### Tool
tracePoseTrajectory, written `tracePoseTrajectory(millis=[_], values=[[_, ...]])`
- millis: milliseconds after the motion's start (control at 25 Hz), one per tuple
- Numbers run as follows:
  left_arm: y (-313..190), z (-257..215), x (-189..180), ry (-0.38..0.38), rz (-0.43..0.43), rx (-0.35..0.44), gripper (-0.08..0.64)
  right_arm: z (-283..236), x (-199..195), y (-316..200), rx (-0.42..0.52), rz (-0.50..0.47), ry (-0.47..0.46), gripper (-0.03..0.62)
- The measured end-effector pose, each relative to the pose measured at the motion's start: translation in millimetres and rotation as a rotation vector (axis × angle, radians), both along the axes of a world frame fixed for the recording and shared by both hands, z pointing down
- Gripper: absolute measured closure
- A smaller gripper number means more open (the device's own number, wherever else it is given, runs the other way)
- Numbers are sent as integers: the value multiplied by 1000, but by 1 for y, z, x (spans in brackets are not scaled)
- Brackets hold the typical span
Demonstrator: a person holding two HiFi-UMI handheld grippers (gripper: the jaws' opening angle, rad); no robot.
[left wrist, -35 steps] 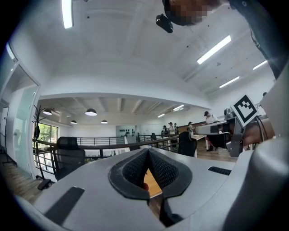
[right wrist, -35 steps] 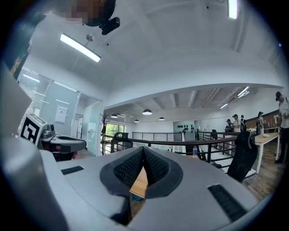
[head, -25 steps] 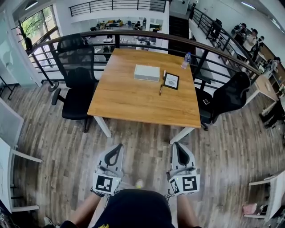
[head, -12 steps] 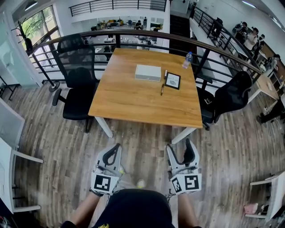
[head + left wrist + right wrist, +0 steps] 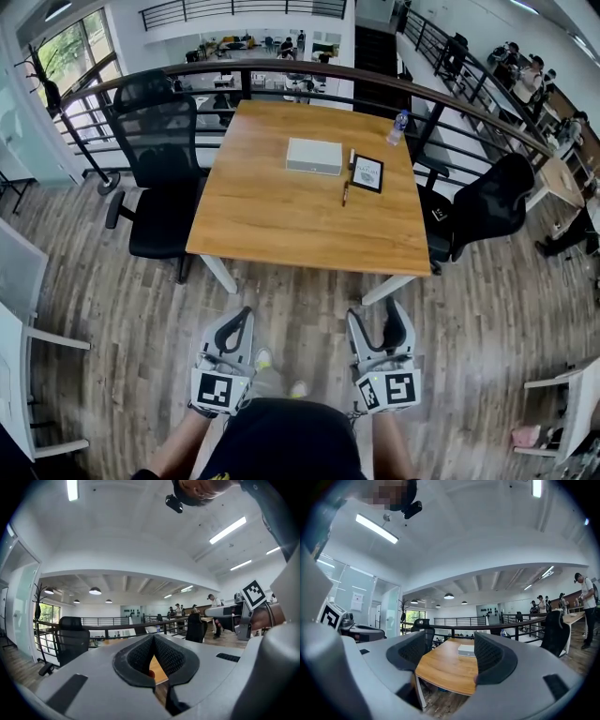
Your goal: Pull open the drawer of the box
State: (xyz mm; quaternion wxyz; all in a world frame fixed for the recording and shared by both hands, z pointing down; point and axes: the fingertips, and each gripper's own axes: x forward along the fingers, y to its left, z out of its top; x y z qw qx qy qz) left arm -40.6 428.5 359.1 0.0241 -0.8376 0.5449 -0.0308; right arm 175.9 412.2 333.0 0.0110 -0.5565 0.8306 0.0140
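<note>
A white flat box (image 5: pixel 314 157) lies on the far half of a wooden table (image 5: pixel 281 220); its drawer looks closed. Both grippers hang low in front of the person, well short of the table's near edge. My left gripper (image 5: pixel 246 313) is shut, its tips meeting with nothing between them. My right gripper (image 5: pixel 377 317) stands open and empty. In the right gripper view the box (image 5: pixel 466 650) shows far off between the spread jaws of that gripper (image 5: pixel 450 645), on the table (image 5: pixel 440 670). The left gripper (image 5: pixel 153 638) frames only a sliver of tabletop.
A framed tablet (image 5: pixel 367 173), a pen (image 5: pixel 345 193) and a water bottle (image 5: pixel 398 128) lie right of the box. Black office chairs stand at the table's left (image 5: pixel 159 178) and right (image 5: pixel 483 206). A curved railing (image 5: pixel 281 73) runs behind. Wooden floor lies between me and the table.
The right gripper's jaws have gone from shut to wide open. The left gripper stays shut. Both grippers have kept roughly their places.
</note>
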Motion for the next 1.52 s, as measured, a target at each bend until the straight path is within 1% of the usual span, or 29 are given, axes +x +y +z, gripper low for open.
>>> tracePoseTrajectory(millis=[80, 160, 280, 400, 640, 800, 920, 1040, 1120, 1240, 1400, 1520], values=[[-16, -4, -10, 16, 6, -10, 543, -6, -9, -12, -7, 9, 2, 275], [-33, -7, -19, 14, 22, -14, 543, -15, -17, -24, -3, 19, 9, 275], [-60, -14, -32, 9, 41, -1, 543, -26, -29, -45, 9, 41, 8, 279], [-82, -18, -52, 27, 40, 10, 543, -28, -46, -66, 15, 56, 9, 285], [-116, -8, -97, 44, 54, -4, 543, -28, -88, -96, -7, 66, 4, 288], [-136, 2, -126, 25, 72, -13, 543, -29, -100, -103, -17, 99, 33, 299], [-151, 7, -145, 15, 56, -14, 543, -28, -104, -109, -36, 124, 47, 302], [-169, 7, -166, 34, 23, -24, 543, -29, -108, -116, -39, 144, 60, 315], [-176, 7, -171, 31, 29, -26, 543, -30, -110, -119, -40, 155, 70, 316], [-184, 5, -168, 23, 49, -13, 543, -30, -113, -127, -39, 159, 74, 318], [-191, 1, -159, 49, 58, -1, 543, -28, -114, -141, -34, 158, 67, 321], [-201, 1, -158, 52, 48, -3, 543, -29, -115, -155, -24, 151, 66, 321]])
